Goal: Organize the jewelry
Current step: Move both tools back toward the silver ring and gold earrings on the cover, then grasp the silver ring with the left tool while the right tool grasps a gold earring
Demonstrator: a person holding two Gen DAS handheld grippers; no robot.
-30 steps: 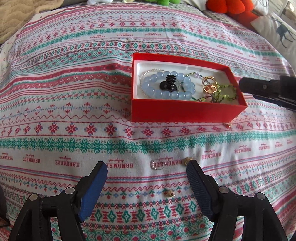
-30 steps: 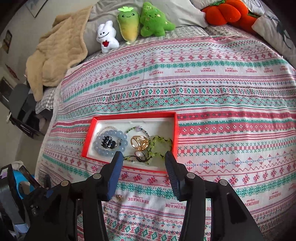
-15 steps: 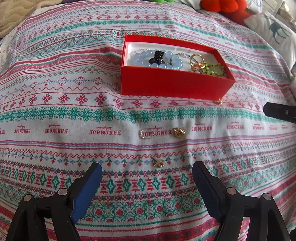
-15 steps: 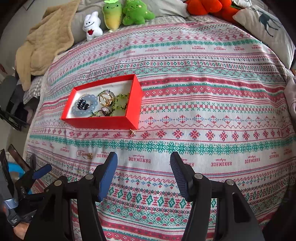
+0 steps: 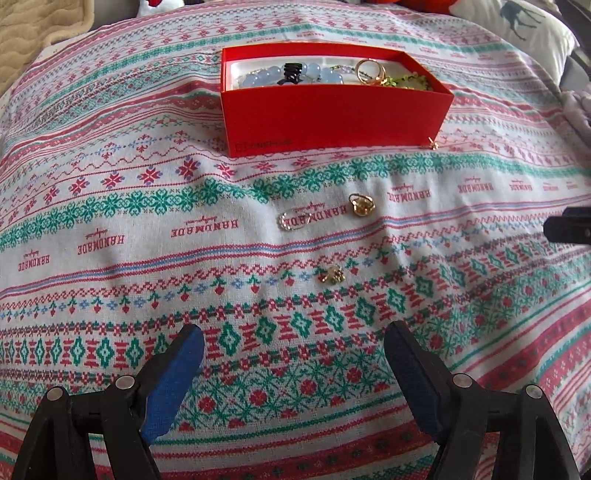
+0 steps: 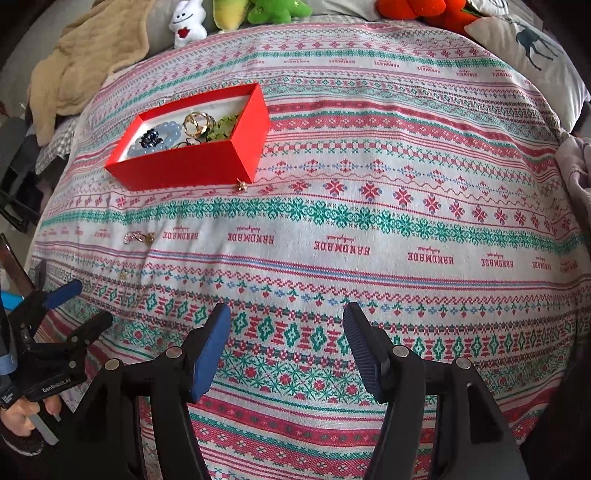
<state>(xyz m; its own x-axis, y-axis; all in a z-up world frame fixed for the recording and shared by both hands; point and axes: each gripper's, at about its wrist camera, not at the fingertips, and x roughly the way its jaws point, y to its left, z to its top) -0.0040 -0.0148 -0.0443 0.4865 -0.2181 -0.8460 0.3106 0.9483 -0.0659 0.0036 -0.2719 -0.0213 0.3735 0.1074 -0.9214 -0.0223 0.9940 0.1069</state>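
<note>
Patterned bedspread [image 5: 184,236] in red, green and white stripes covers the bed, "HANDMADE" printed across it. Landmark: red box [image 5: 332,110], open-topped, sitting on the spread. Inside the box: pale blue bead bracelet [image 5: 266,75] with a black clip [image 5: 292,71] on it, a gold ring [image 5: 369,70] and green beads [image 5: 410,79] toward its right end.

Loose pieces in front of the box: tiny gold stud [image 5: 433,144] just beside its near right corner; clear-stone oval ring [image 5: 294,220] and gold ring piece [image 5: 362,204] near each other further toward the camera; small gold charm [image 5: 332,275] nearer still.

Left gripper [image 5: 293,373] hovers over the spread nearest the charm, jaws wide apart, nothing between them. Right gripper [image 6: 286,347] sits well to the right of the box, jaws have just been opening, nothing between them, over bare cloth.

Behind the box: beige blanket [image 6: 81,62], plush toys [image 6: 188,22], deer pillow [image 6: 532,48].
</note>
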